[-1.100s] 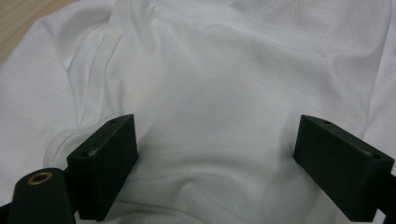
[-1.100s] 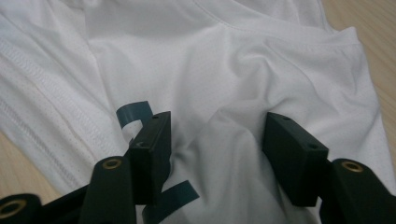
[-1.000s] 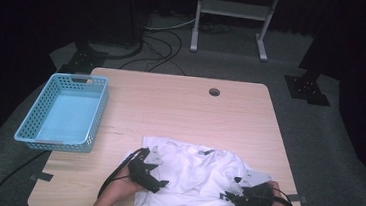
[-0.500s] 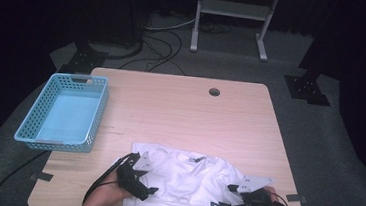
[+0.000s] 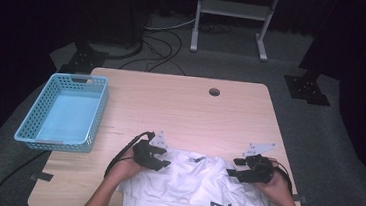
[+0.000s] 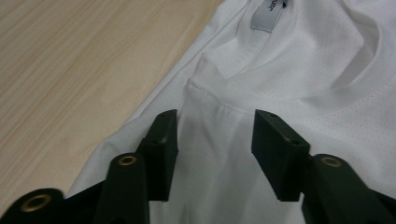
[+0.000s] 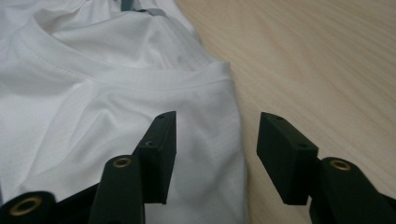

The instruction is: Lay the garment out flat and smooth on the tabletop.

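Because the white T-shirt (image 5: 198, 189) lies crumpled along the near edge of the table (image 5: 180, 108) with its long axis running side to side, each gripper meets one end of it: the left gripper (image 5: 158, 157) at the shirt's left shoulder, the right gripper (image 5: 238, 168) at its right one, collar between them. Each hand is nearest its own side; neither is closer to the middle. In the left gripper view, a raised fold of fabric (image 6: 210, 140) beside the neckband and grey label (image 6: 266, 16) stands between the jaws, which have just been closing; about half open, a pad on either side, no visible pinch yet. In the right gripper view, the shirt's folded edge (image 7: 219, 140) runs up between the jaws, cloth under the left jaw, bare wood under the right; these too have just been closing, also about half open, nothing gripped. The blue basket (image 5: 64, 115) sits empty, well apart at far left. Likely next: both close on their folds.
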The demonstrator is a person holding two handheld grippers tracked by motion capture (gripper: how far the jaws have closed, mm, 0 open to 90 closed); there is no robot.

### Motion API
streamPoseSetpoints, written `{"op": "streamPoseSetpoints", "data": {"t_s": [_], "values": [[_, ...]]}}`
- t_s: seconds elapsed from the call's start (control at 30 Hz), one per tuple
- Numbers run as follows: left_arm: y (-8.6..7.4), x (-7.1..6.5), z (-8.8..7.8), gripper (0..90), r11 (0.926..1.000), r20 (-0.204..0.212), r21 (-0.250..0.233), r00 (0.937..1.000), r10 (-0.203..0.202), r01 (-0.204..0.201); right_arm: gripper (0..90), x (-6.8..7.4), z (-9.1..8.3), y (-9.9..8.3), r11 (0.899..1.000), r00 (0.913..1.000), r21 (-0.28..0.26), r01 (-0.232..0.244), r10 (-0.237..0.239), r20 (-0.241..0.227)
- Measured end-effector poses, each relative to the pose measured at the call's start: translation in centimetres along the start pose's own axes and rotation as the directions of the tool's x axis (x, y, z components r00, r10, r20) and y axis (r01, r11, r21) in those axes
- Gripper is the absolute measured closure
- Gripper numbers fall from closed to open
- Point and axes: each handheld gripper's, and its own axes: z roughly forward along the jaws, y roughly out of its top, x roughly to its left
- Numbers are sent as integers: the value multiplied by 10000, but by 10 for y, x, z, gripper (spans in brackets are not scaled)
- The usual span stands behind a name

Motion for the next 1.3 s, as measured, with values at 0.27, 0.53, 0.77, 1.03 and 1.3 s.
{"op": "streamPoseSetpoints", "data": {"t_s": [0.27,0.53,0.77,1.03,1.3], "values": [[1,2,7,759,9997,-63,220,9999,-127,128,622,-7,11,3,9995,9997,275,-127,133,-186],[3,-4,1,878,10000,-87,56,9999,71,-71,876,0,14,0,9990,9996,455,-39,51,-261],[4,-12,-12,882,9995,-81,-183,9996,271,-272,882,7,-3,2,10000,9999,3,21,-21,-146],[6,-19,-34,881,9959,-345,-763,9984,452,-477,886,15,-31,6,9980,9997,-580,231,-236,-73],[-5,-30,-31,874,9960,-307,-700,9981,533,-553,886,28,-39,6,9956,9984,-812,476,-499,-266]]}}
